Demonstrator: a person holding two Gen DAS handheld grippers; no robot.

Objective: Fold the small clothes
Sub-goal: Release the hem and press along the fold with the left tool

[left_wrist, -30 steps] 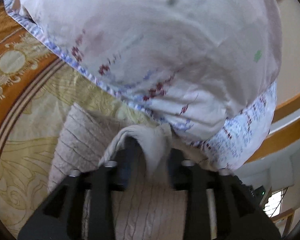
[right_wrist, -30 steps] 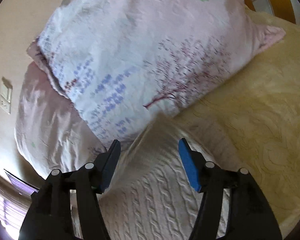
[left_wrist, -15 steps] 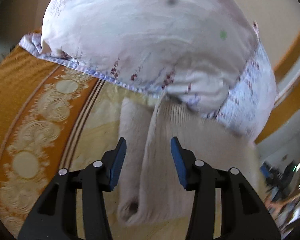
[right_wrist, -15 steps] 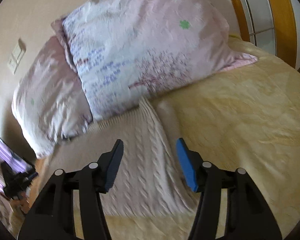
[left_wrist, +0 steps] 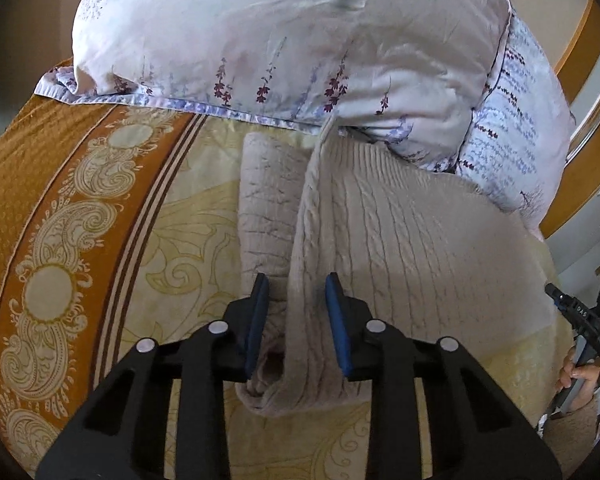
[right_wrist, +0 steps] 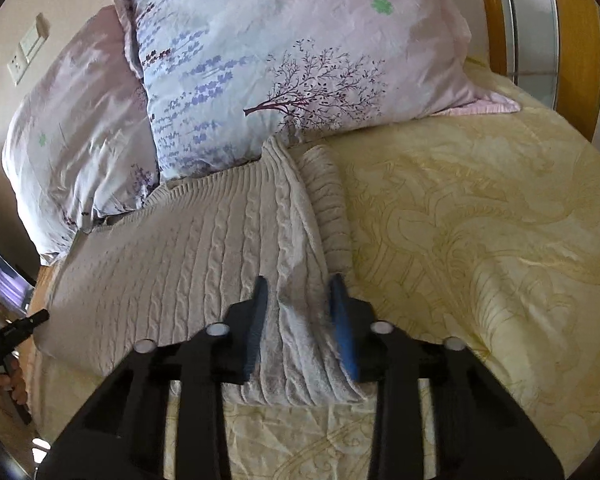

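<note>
Folding looks half done. Left wrist view: left gripper [left_wrist: 298,316] is closing, its narrow jaws straddling the folded-in left edge of the beige cable-knit sweater [left_wrist: 412,248] on the yellow patterned bedspread [left_wrist: 180,248]; floral pillows [left_wrist: 284,40] crowd twelve o'clock. Right wrist view: right gripper [right_wrist: 300,322] is closing around the sweater's right fold, further folds remaining.

A beige cable-knit sweater [left_wrist: 400,240] lies flat on my bed, its top edge against the pillows, both sleeves folded along its sides.
</note>
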